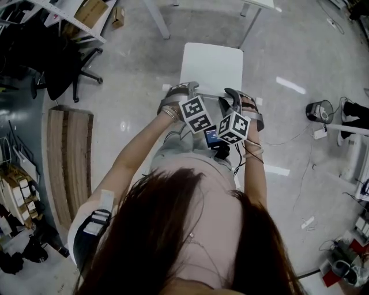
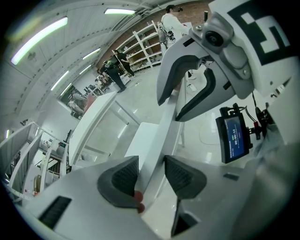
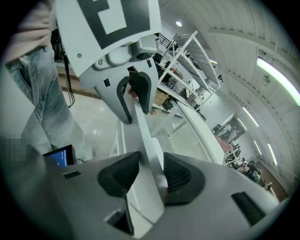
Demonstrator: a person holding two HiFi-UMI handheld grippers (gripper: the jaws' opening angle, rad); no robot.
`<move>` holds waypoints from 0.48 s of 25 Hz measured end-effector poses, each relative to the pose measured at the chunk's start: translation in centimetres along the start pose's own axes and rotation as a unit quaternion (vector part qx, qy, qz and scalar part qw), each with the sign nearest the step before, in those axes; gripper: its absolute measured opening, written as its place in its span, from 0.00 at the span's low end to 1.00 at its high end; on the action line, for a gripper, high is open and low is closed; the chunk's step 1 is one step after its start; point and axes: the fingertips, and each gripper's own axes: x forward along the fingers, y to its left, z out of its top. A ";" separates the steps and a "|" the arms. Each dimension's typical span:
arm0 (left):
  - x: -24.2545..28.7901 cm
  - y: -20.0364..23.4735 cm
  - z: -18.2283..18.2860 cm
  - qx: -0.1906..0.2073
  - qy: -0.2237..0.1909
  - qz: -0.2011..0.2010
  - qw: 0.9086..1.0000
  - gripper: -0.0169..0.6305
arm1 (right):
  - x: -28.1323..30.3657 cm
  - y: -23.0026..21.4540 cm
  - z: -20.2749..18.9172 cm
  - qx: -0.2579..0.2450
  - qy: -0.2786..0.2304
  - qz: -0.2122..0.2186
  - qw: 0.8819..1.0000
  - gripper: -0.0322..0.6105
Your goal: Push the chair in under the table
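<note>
A black swivel office chair [image 1: 62, 70] is standing just beyond the pale slatted wooden board [image 1: 70, 164], and a small brown cardboard box [image 1: 118, 16] is sitting farther beyond that board.

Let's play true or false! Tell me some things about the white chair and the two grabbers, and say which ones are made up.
1. The left gripper and the right gripper both clamp the chair's backrest. True.
2. The chair they hold is black. False: it is white.
3. Table legs stand on the floor beyond the chair. True.
4. The seat is already tucked under the table. False: the whole seat shows out in the open, short of the table legs.
</note>
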 end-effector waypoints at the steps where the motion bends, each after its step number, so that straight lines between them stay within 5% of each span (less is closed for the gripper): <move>1: 0.1 0.2 0.0 0.001 0.001 -0.001 1.000 0.30 | 0.1 -0.2 0.0 0.000 0.000 -0.001 1.000 0.32; 12: 1.4 2.0 0.6 0.006 0.000 0.000 1.000 0.30 | 1.6 -1.9 0.0 -0.005 -0.007 -0.010 1.000 0.32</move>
